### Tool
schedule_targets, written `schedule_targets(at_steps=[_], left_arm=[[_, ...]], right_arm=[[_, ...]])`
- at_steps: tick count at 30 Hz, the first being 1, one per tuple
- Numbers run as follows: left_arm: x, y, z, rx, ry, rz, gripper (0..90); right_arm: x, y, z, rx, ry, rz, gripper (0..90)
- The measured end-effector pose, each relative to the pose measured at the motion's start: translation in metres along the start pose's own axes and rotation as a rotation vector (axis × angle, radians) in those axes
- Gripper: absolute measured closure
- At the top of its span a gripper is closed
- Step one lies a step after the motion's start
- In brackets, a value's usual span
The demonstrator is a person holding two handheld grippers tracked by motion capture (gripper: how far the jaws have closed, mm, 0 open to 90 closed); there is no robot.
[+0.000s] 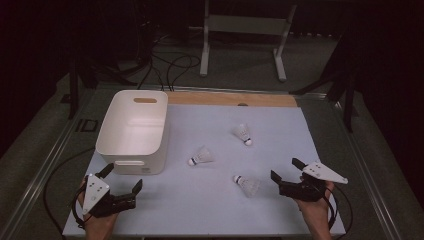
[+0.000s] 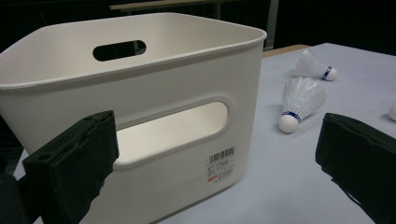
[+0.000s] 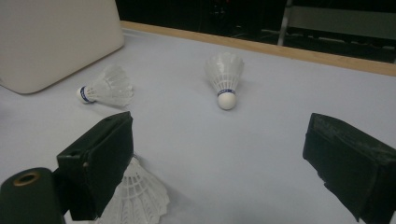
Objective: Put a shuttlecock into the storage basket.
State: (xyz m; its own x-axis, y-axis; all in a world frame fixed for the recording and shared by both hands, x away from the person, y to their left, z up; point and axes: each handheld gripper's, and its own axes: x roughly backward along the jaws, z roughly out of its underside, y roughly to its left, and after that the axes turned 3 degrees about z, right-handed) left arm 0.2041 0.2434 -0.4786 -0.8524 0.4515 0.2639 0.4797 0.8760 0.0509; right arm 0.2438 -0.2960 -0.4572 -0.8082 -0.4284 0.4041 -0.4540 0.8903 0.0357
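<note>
Nearest shuttlecock [image 1: 247, 185]: lying on its side on the surface [image 1: 200, 200], just beside the right tool [image 1: 288, 171], cork toward the surface centre; in the right gripper view, feather skirt [image 3: 137, 198] against the left-hand jaw, contact not certain. Second shuttlecock [image 1: 201, 156]: on its side near the centre, close to the bin [image 1: 132, 131], blue band above the cork [image 2: 293, 114]. Third shuttlecock [image 1: 242, 133]: farther back, well apart from the others, blue band likewise [image 3: 224, 92].

Bin: white, open-topped, handle slots in near and far walls, at the left side of the surface. Label [image 2: 220, 164]: barcode sticker on the near wall, low and to the right of the slot, with a red mark beneath; print too small to read.

Surface: pale blue-grey sheet, wooden strip [image 1: 232, 99] along the far edge. Room: dark, grey floor, black cables [image 1: 170, 65], white frame legs [image 1: 242, 37] behind.

Right tool: jaws wide apart, holding nothing. Left tool [image 1: 121, 179]: jaws wide apart, holding nothing, just in front of the bin's near wall, not touching. Grey three-cornered plate on top of each.
</note>
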Motion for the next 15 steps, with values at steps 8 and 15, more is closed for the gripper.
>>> schedule_targets(at_steps=[8, 15], left_arm=[[0.0, 0.0, 0.0, 0.005, -0.002, 0.001, 0.0], [-0.001, 0.0, 0.001, 0.005, -0.003, -0.006, 0.0]], right_arm=[[-0.005, 0.002, -0.008, 0.001, 0.018, 0.0, 8.7], [-0.009, 0.007, -0.02, 0.033, 0.013, 0.0, 8.7]])
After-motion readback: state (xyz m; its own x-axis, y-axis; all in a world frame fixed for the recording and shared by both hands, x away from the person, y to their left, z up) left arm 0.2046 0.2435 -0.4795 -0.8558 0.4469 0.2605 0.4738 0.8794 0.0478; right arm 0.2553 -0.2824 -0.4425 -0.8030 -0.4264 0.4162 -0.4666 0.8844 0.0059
